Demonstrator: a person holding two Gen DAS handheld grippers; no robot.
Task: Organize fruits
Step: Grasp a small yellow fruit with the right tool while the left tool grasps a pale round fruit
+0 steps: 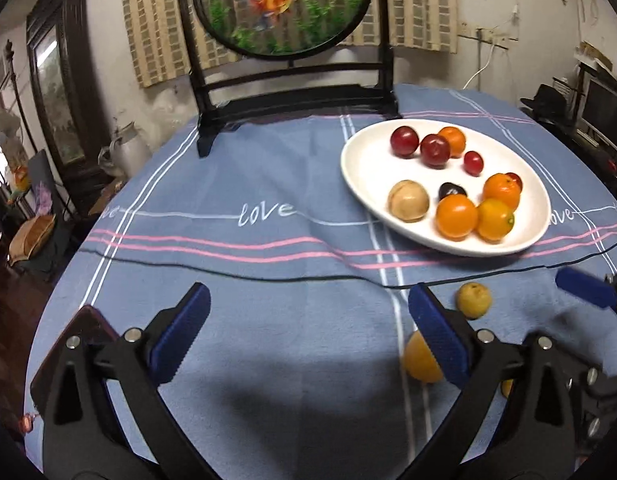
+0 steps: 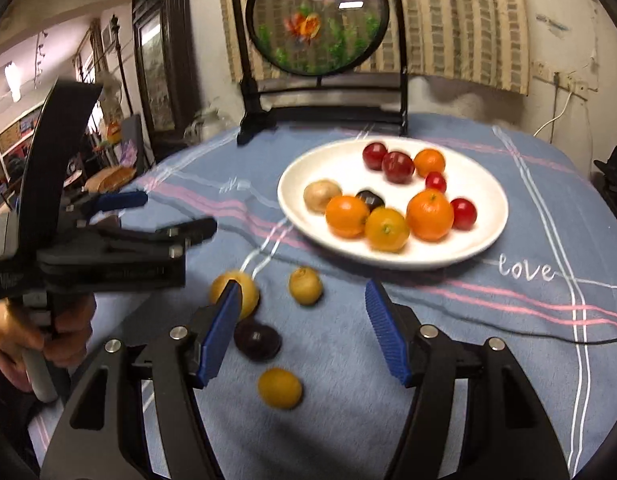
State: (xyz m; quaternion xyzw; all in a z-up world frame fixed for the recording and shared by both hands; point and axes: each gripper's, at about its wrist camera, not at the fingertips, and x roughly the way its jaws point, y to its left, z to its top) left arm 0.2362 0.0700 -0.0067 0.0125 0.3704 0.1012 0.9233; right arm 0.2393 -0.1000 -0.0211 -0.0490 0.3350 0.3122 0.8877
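A white oval plate (image 1: 368, 160) (image 2: 308, 176) on the blue tablecloth holds several oranges, red plums, a tan fruit and a dark one. Loose on the cloth in the right wrist view lie a yellow fruit (image 2: 244, 286), a small yellow-green fruit (image 2: 305, 285), a dark plum (image 2: 257, 339) and a small orange-yellow fruit (image 2: 279, 388). My right gripper (image 2: 304, 320) is open and empty above them. My left gripper (image 1: 308, 320) is open and empty over bare cloth; a yellow fruit (image 1: 473, 300) and an orange one (image 1: 418, 360) lie by its right finger.
A black-framed round goldfish screen (image 1: 284, 4) (image 2: 316, 20) stands at the table's far edge. A thin black cable (image 1: 228, 274) runs across the cloth. A dark phone-like slab (image 1: 76, 332) lies at the left edge. The left gripper's body (image 2: 108, 256) shows at left in the right wrist view.
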